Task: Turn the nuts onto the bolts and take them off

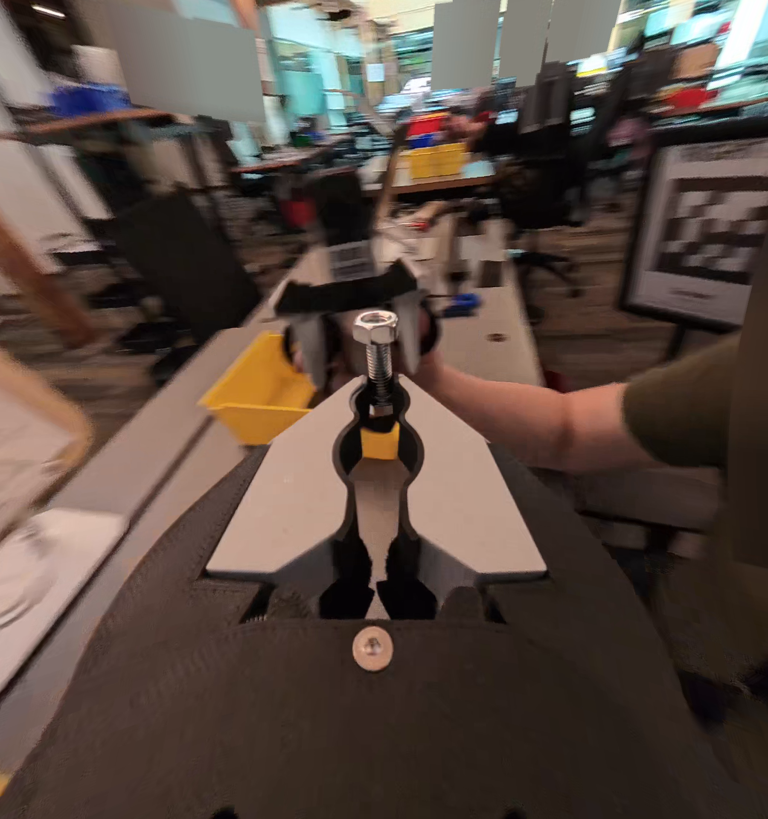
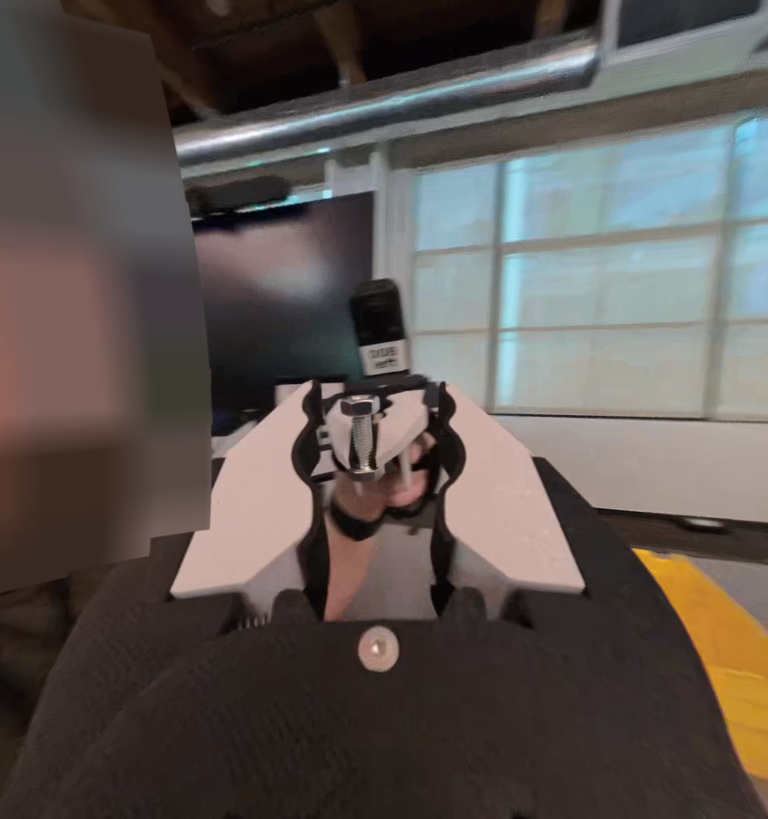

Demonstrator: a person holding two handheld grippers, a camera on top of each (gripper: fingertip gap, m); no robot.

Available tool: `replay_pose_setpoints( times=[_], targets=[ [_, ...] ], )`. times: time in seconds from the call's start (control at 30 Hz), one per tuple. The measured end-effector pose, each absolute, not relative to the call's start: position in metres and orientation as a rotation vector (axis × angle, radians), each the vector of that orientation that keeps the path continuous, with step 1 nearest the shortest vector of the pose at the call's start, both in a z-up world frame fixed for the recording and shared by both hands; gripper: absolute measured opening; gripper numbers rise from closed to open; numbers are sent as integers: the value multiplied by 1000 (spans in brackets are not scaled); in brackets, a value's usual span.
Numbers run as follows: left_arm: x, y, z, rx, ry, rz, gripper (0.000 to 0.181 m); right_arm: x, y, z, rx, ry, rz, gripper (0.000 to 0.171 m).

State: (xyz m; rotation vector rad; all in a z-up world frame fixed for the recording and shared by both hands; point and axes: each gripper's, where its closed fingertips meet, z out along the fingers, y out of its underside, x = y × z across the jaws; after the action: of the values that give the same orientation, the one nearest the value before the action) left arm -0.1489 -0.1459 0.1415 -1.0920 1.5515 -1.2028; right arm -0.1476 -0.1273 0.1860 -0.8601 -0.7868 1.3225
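Left gripper (image 1: 380,399) around bolt (image 1: 378,372)

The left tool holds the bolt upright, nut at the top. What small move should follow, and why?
Probably close the right tool on the nut. Its fingers stand open on both sides of the nut, while the left tool grips the bolt near the head.

silver bolt (image 1: 378,376) upright – head clamped low, hex nut (image 1: 375,327) threaded at its top end.
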Motion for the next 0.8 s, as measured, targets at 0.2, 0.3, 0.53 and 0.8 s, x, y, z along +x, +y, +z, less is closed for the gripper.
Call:
replay_pose_setpoints(
  times=[0.2,0.3,0.53,0.8],
  targets=[
    [-153,-78,156,-1156,1198,-709,7,-116,-98,199,-886,-506,607,45],
    [-152,-72,156,-1149,1152,-617,7,-135,-95,193,-952,-530,473,45],
    [-144,-81,153,-1128,1167,-568,7,-152,-88,181,-1045,-519,455,32],
    [-138,-87,147,-1123,1221,-573,7,-155,-90,178,-1063,-599,513,15]
  ],
)
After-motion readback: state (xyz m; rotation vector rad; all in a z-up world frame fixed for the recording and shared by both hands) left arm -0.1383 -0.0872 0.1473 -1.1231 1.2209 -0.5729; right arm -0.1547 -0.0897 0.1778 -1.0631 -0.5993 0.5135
